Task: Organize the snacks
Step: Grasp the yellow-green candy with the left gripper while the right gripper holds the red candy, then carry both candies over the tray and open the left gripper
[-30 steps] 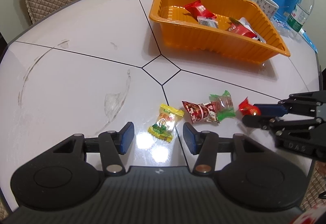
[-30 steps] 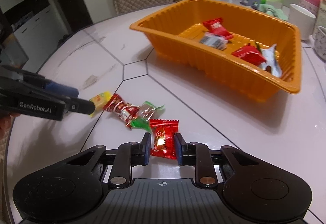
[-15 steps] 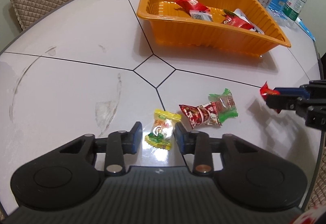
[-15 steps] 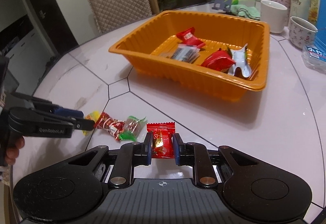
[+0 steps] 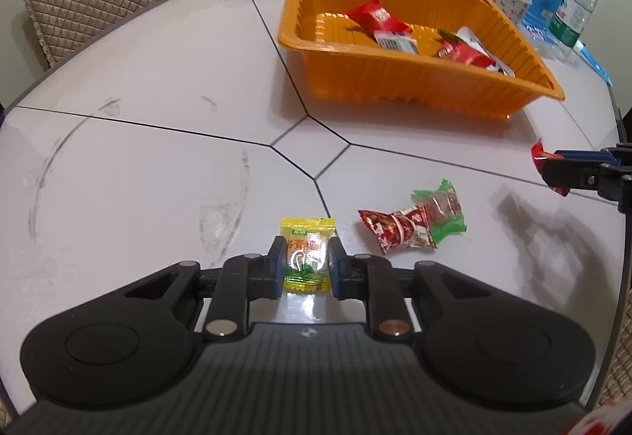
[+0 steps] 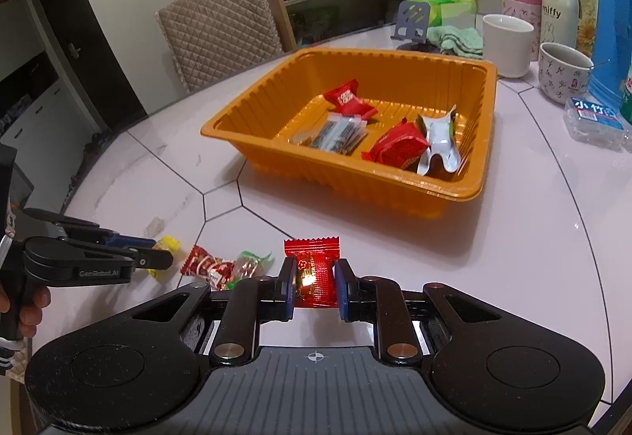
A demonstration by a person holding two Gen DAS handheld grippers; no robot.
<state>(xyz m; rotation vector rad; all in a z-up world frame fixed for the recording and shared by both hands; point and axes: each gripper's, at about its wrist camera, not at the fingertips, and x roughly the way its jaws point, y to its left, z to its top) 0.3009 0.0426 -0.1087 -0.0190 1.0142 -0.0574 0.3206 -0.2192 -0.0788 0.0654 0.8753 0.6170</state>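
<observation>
A: Start far left. What's there, measured off the orange tray (image 5: 414, 95)?

B: Left gripper (image 5: 306, 265), well in front of the tray & off its left corner. Fingers pressed in on the yellow candy (image 5: 306, 257), pads on both its sides; wrapper at tabletop level, can't tell if it's off the surface.

A: Next over?

B: Two loose sweets on the white table (image 5: 158, 87), in front of the tray: a red-patterned candy (image 5: 397, 231), then a green-edged candy (image 5: 440, 208) touching its right end. Both lie flat, nothing gripping them.

A: And right of those?

B: Right gripper (image 6: 315, 283), in front of the tray's near right side, clear of the table. Pinching a red candy (image 6: 314, 269) btwn its pads, wrapper upright w/ the crimped top edge poking above the fingertips.

A: Tray itself?

B: Already has snacks: a red packet (image 6: 349, 101) toward the back, a clear striped packet (image 6: 335, 134) in front of it, another red packet (image 6: 401, 144) right of that, a silver wrapper (image 6: 440, 146) against the right wall.

A: Past the tray?

B: A white mug (image 6: 507, 44) & a patterned cup (image 6: 565, 77) behind its right corner.
</observation>
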